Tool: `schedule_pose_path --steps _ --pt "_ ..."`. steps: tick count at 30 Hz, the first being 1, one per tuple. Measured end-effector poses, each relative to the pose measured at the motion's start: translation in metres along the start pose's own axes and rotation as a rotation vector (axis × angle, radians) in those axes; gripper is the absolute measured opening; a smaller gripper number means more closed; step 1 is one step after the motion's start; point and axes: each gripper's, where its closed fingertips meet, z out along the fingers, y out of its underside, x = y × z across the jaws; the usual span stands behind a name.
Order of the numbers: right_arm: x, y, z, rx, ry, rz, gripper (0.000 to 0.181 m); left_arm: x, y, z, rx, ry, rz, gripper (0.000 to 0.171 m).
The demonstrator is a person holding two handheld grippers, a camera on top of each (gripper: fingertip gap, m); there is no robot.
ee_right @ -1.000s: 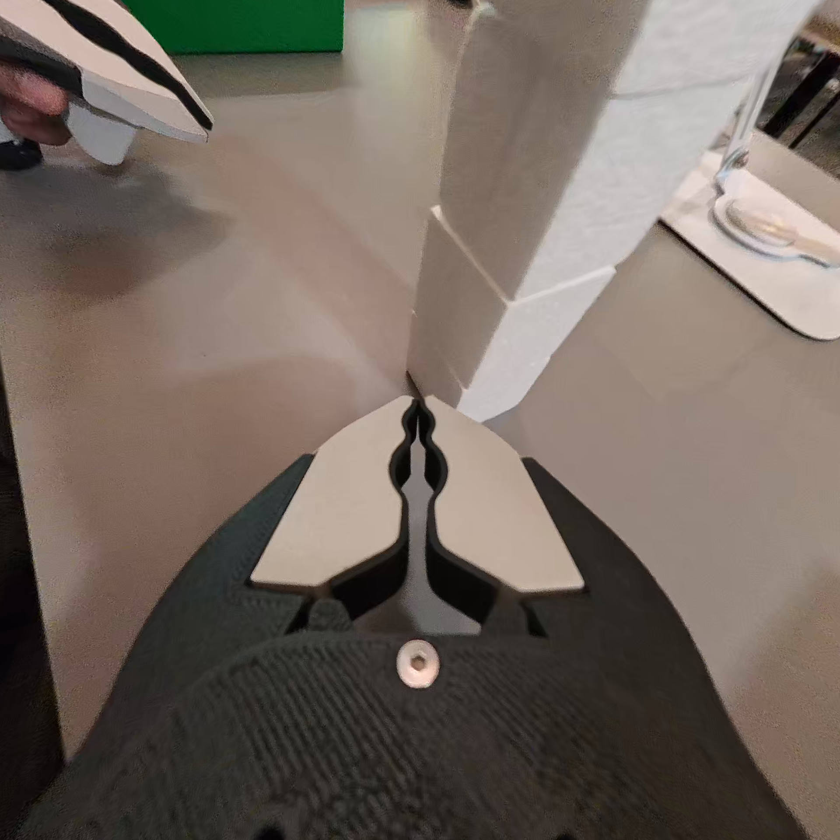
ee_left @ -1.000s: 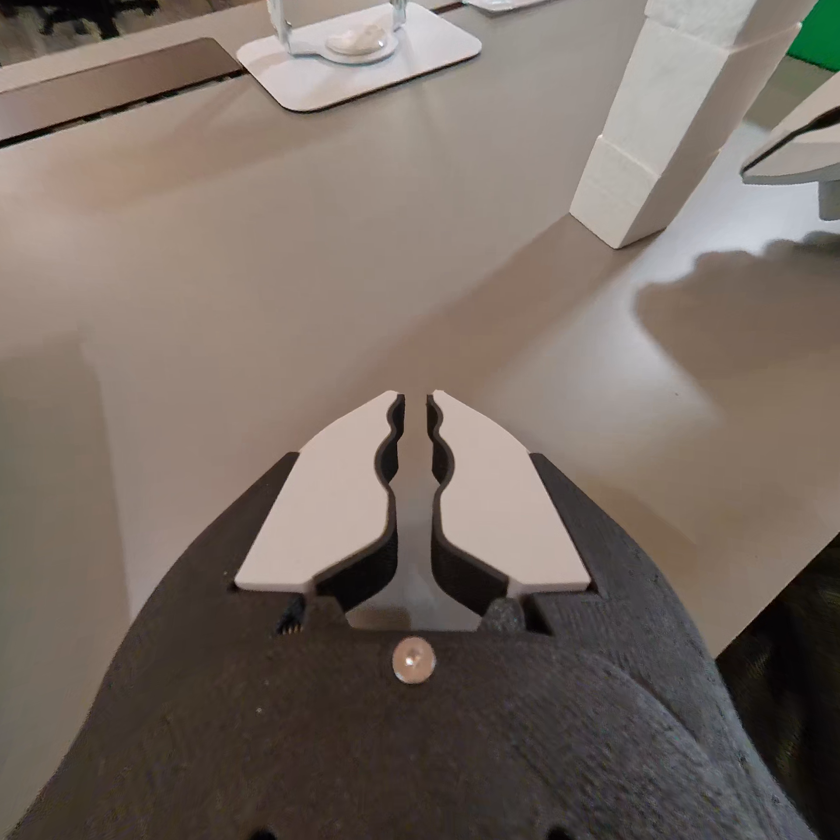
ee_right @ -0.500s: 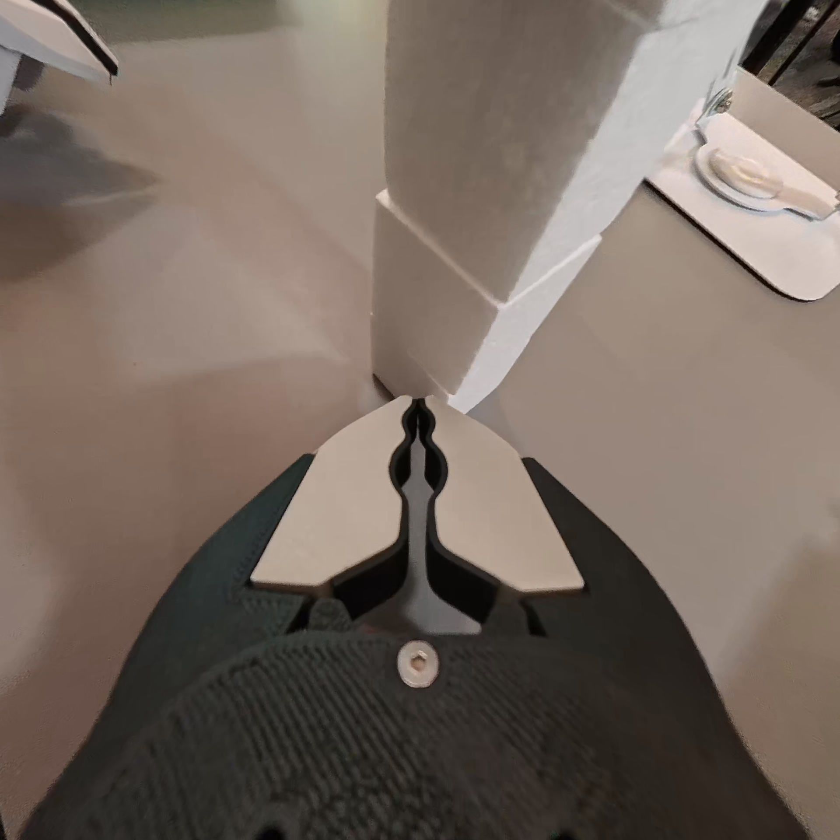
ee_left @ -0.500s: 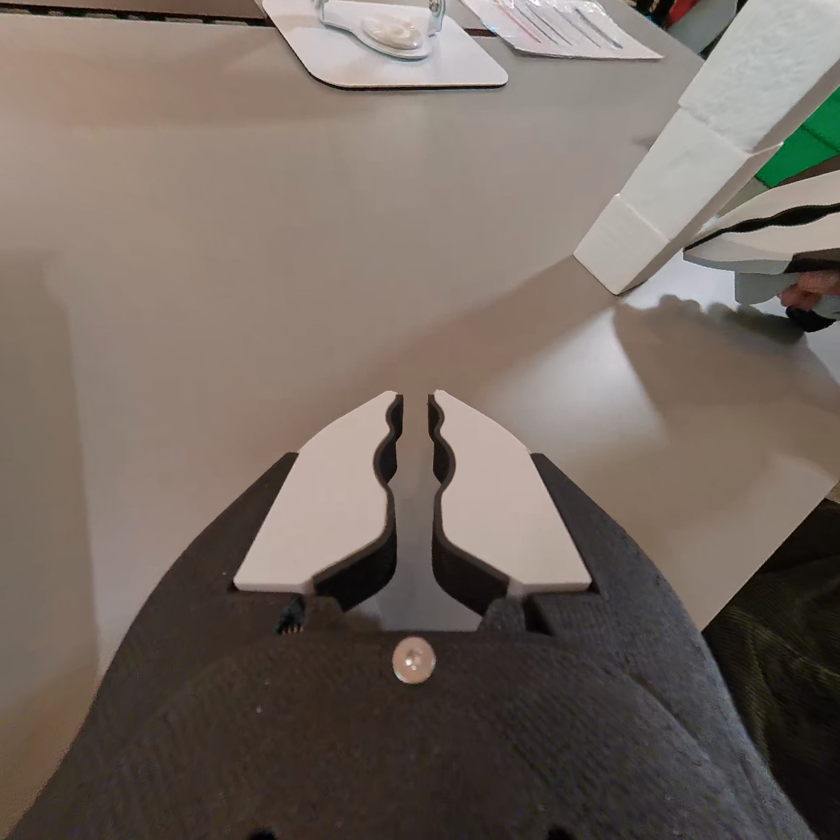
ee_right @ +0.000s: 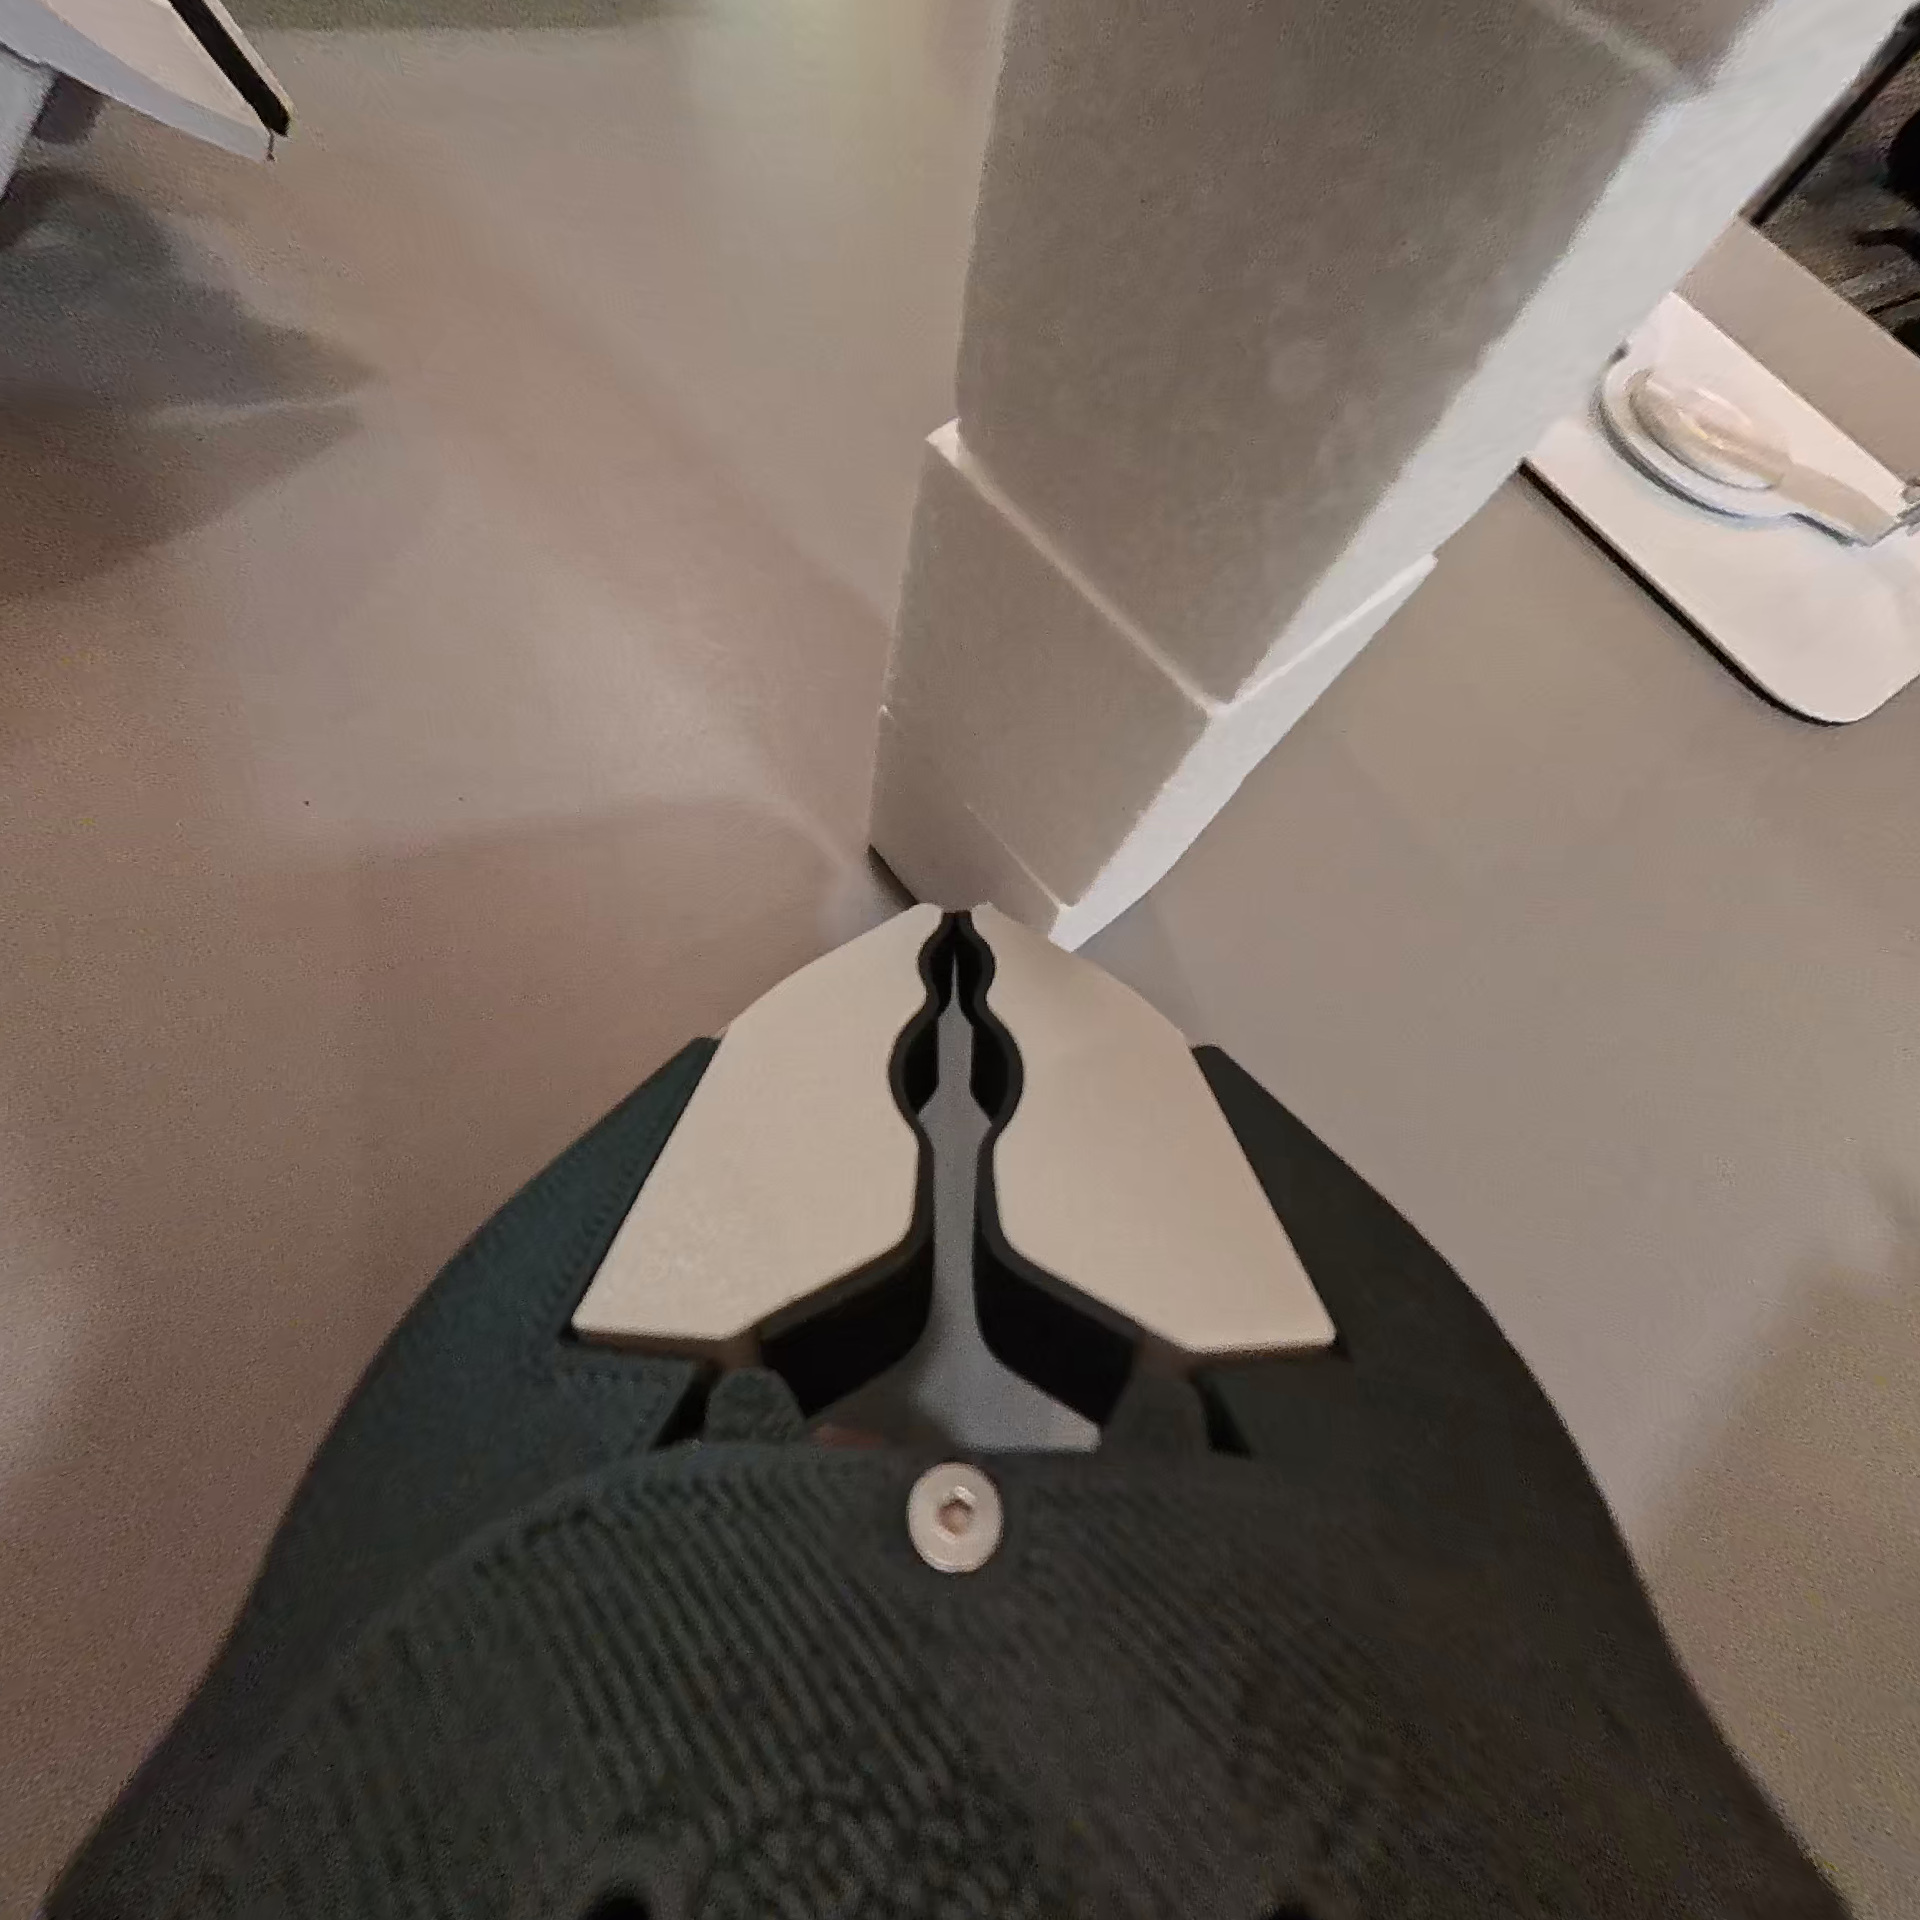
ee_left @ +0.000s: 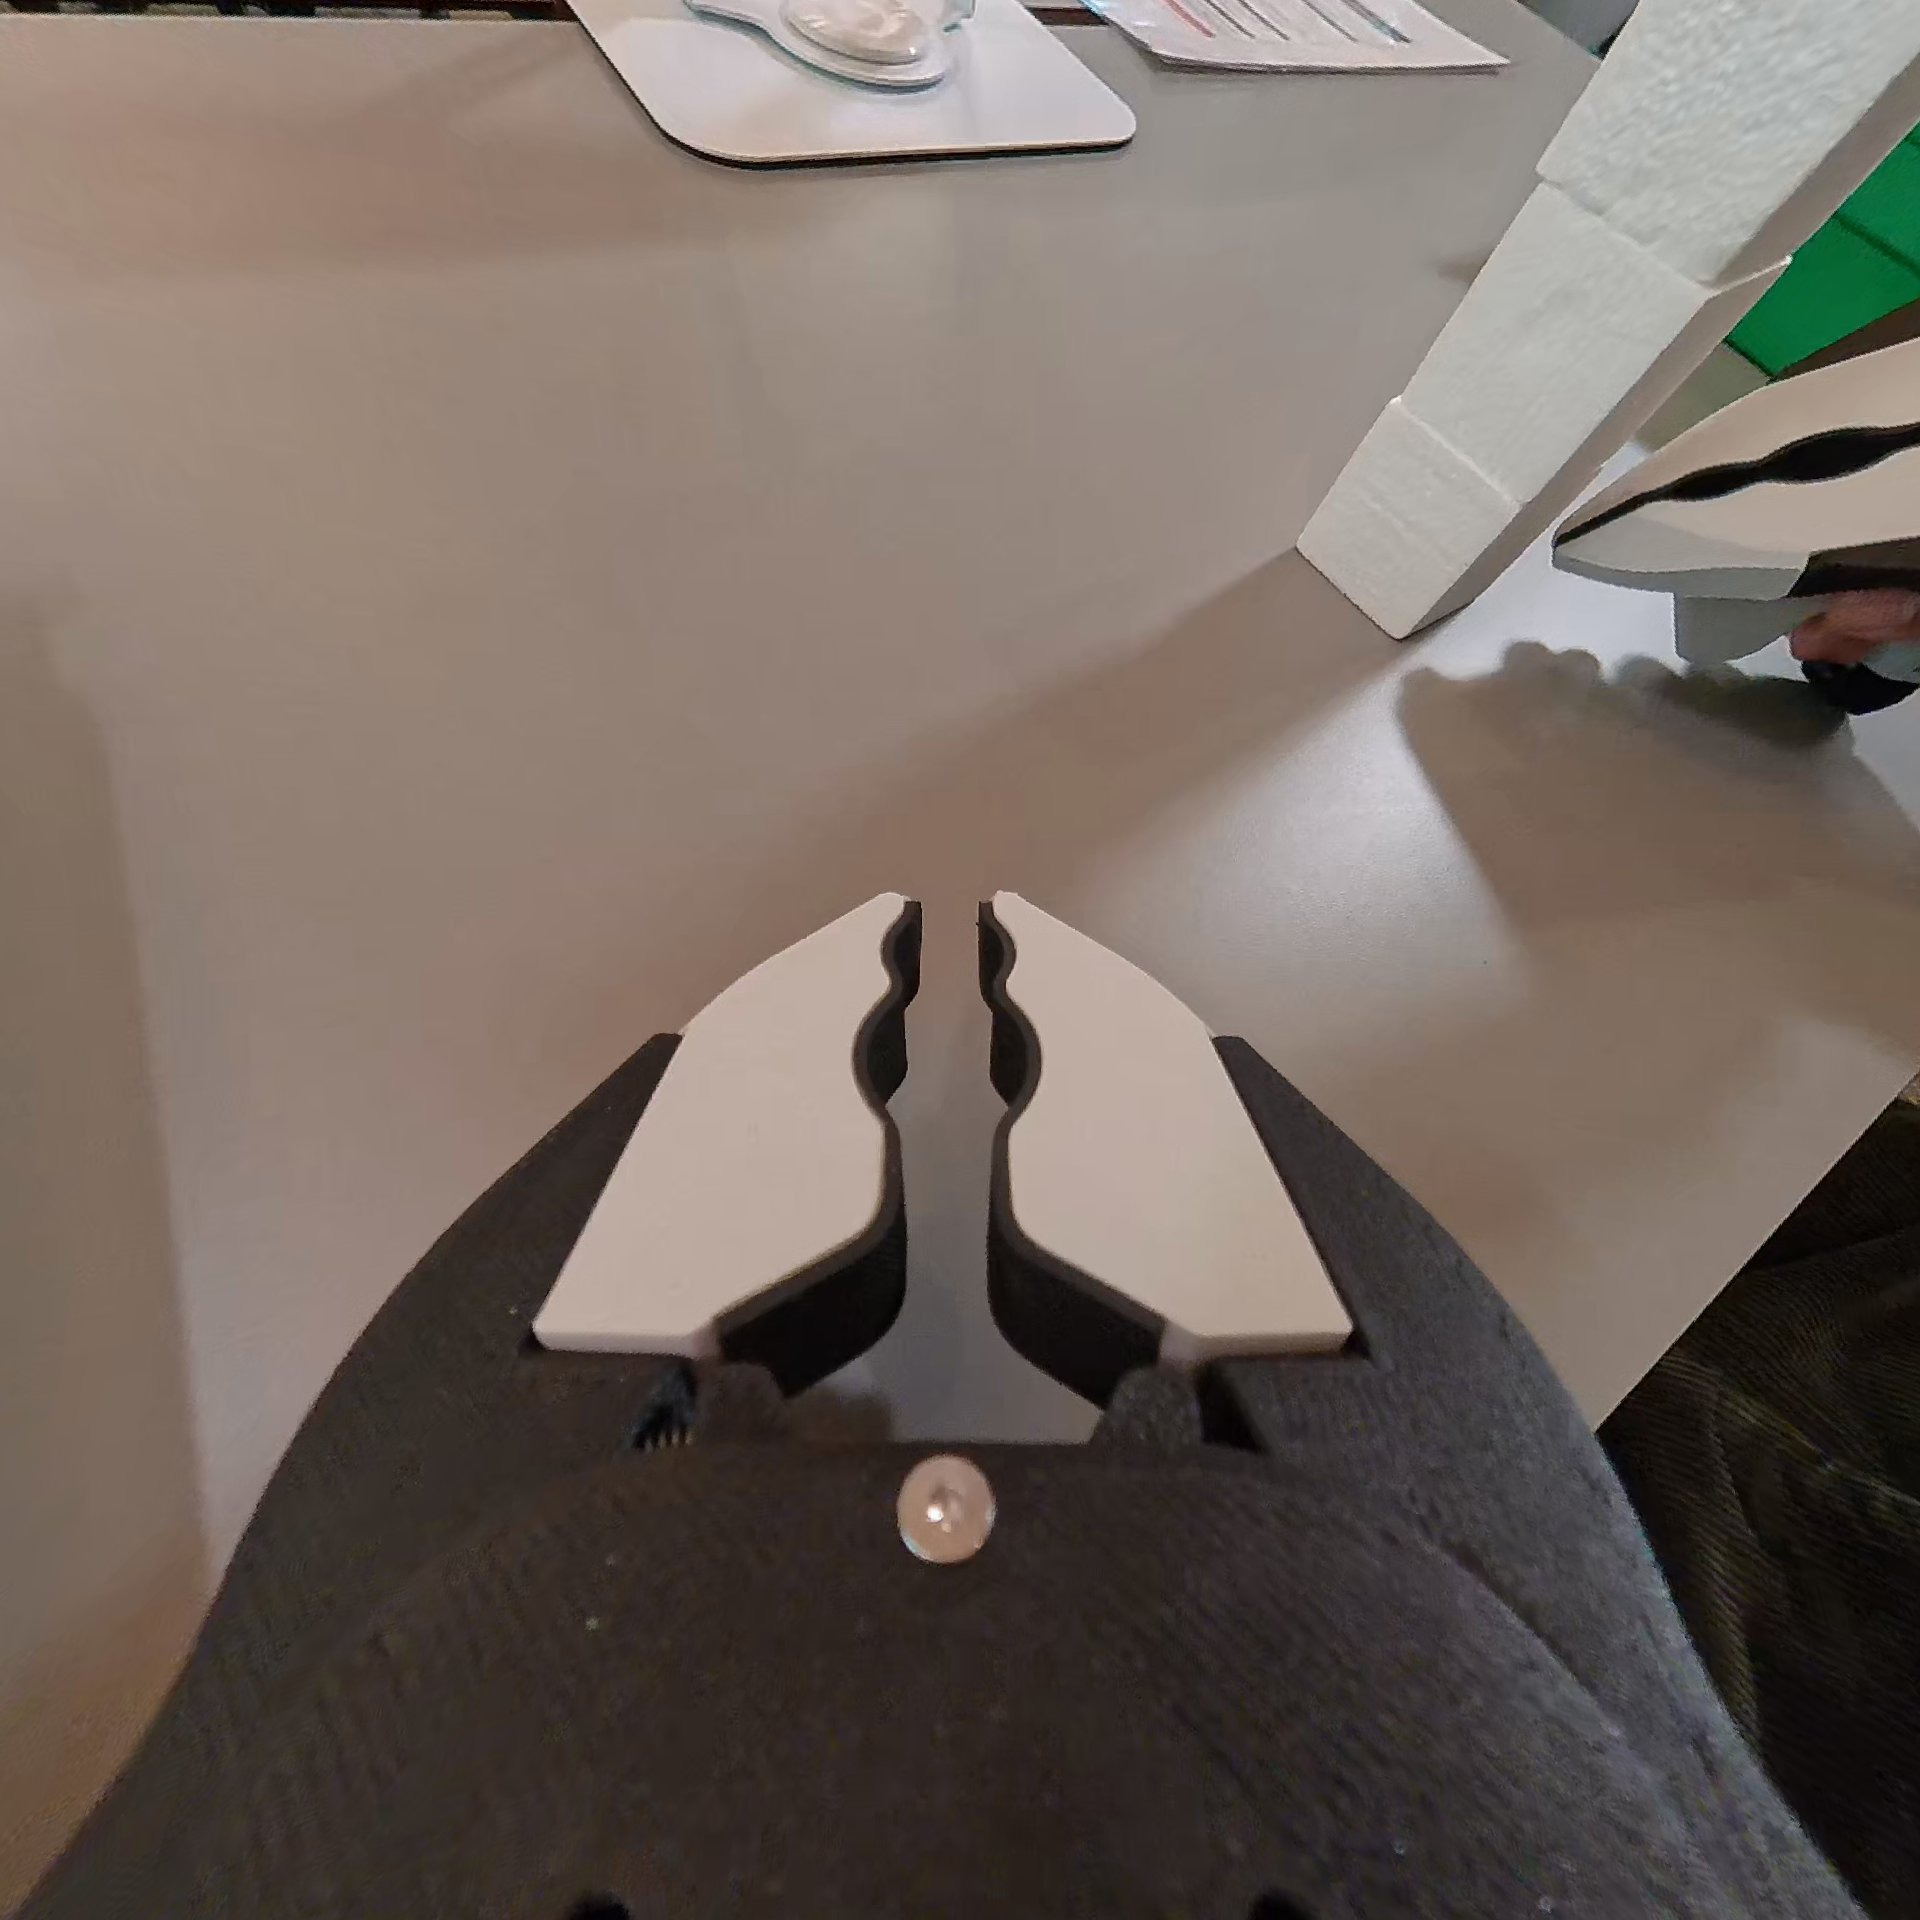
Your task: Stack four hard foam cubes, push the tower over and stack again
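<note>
Two grippers flank the tall upright white foam block (ee_right: 1195,436): the right gripper (ee_right: 958,914), jaws pinched together and empty, sits at its foot, nearer than the left gripper (ee_left: 949,906), slightly parted, empty, well apart.

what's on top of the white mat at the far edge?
A clear, rounded plastic piece with something whitish inside sits on the white mat. Its top is cut off by the frame, so what it is cannot be told.

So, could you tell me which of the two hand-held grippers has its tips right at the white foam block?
The right hand-held gripper: its nearly closed tips sit at the white foam block's bottom corner. The left hand-held gripper is over bare grey table.
</note>
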Motion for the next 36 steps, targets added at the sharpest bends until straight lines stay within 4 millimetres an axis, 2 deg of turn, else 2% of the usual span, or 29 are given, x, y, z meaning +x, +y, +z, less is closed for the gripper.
schedule_pose_path --steps 6,11,17,19,22,26,30,36 --pt "0.006 0.009 -0.001 -0.048 0.037 0.032 0.0 -0.001 0.0 0.0 -0.001 0.001 -0.013 0.011" --pt "0.028 0.029 -0.003 -0.149 0.135 0.155 0.0 0.0 0.001 0.001 -0.012 0.0 0.0 0.011" --pt "0.05 0.023 -0.009 -0.088 0.256 0.237 0.0 0.0 0.002 0.002 -0.019 0.003 0.002 0.011" --pt "0.05 0.017 -0.009 -0.064 0.278 0.216 0.0 0.0 0.002 0.002 -0.02 0.003 0.002 0.011" --pt "0.039 0.01 -0.004 -0.052 0.261 0.171 0.0 0.0 0.002 0.003 -0.024 0.003 0.006 0.011" --pt "0.026 0.009 0.002 -0.08 0.232 0.135 0.0 0.001 0.003 0.003 -0.026 0.001 0.012 0.011" --pt "0.027 0.008 0.001 -0.071 0.236 0.139 0.0 0.001 0.003 0.003 -0.026 0.002 0.011 0.011" --pt "0.037 0.012 -0.003 -0.067 0.252 0.236 0.0 0.001 0.003 0.003 -0.027 0.003 0.011 0.011"
